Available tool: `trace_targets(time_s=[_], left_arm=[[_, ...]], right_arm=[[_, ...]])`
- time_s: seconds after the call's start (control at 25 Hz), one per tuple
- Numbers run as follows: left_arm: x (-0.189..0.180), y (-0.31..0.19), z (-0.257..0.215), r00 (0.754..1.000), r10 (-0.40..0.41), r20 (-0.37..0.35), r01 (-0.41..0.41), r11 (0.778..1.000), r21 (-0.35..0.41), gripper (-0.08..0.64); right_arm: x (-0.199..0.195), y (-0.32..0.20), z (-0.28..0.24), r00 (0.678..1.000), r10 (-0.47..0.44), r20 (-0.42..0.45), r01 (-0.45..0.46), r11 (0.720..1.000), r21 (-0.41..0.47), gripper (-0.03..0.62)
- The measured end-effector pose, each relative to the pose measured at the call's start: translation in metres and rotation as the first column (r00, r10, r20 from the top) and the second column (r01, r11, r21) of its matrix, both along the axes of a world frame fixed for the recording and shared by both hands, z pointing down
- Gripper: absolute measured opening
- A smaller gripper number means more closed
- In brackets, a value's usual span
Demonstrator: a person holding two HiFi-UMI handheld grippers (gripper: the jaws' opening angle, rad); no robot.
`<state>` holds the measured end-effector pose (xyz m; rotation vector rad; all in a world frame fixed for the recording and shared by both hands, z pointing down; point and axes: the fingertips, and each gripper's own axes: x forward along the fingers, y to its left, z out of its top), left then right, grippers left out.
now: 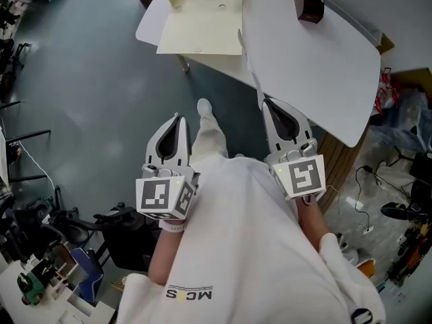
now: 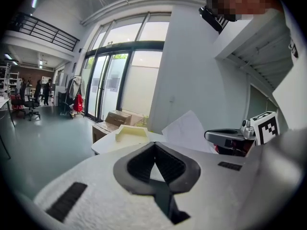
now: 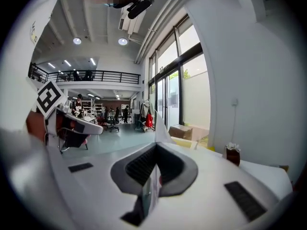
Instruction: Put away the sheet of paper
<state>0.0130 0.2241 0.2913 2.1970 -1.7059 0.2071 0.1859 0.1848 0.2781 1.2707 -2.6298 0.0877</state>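
— What has the right gripper [image 3: 156, 147] got?

— Its jaws are closed on the sheet of paper [image 2: 188, 131]. In the right gripper view the sheet runs edge-on between the pads and stands up past the jaw tips to a point.

— And the left gripper [image 2: 154, 145]?

— Nothing in it. The jaws are drawn in until their tips meet, and only a small wedge-shaped gap shows behind them.

— How do the two sit against each other?

— From the head view they are side by side in front of the person's white top, both pointing away towards the bench [image 1: 324, 73], the left one lower and farther from it. The right one's tips reach just under the near edge of the bench.

— So where exactly is the paper?

— Off the bench and in the air, pinched at its lower part. From the left gripper view it shows as a broad white sheet tilted upward, just left of the right gripper.

— What lies on the bench itself?

— A cream box [image 1: 202, 15], open and shallow, at the left end. Well apart from it, near the far edge, is a dark red pot [image 1: 308, 5] with something pale on top.

— Beneath all that?

— A grey-blue floor [image 1: 88, 79].
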Motion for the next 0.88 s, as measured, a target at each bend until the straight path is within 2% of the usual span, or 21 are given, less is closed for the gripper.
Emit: trace_targets(time_s=[0.28,0.44,0.64,0.88], left_arm=[[-0.043,-0.13,-0.011,0.993,0.114,-0.03,-0.113,0.993,0.016,0.025],[-0.07,-0.184,-0.016,0.987,0.154,-0.042,-0.154,0.988,0.016,0.025],[-0.094,-0.226,-0.006,0.986,0.153,-0.064,-0.153,0.988,-0.001,0.025],[-0.107,-0.248,0.001,0.99,0.129,-0.061,-0.13,0.991,-0.023,0.025]], right_arm=[[-0.049,-0.112,-0.009,0.994,0.097,-0.047,-0.097,0.995,0.017,0.012],[-0.075,-0.164,-0.018,0.988,0.142,-0.056,-0.141,0.99,0.029,0.012],[-0.091,-0.212,-0.014,0.982,0.181,-0.055,-0.18,0.983,0.019,0.012],[-0.103,-0.243,-0.003,0.984,0.171,-0.059,-0.171,0.985,-0.002,0.012]])
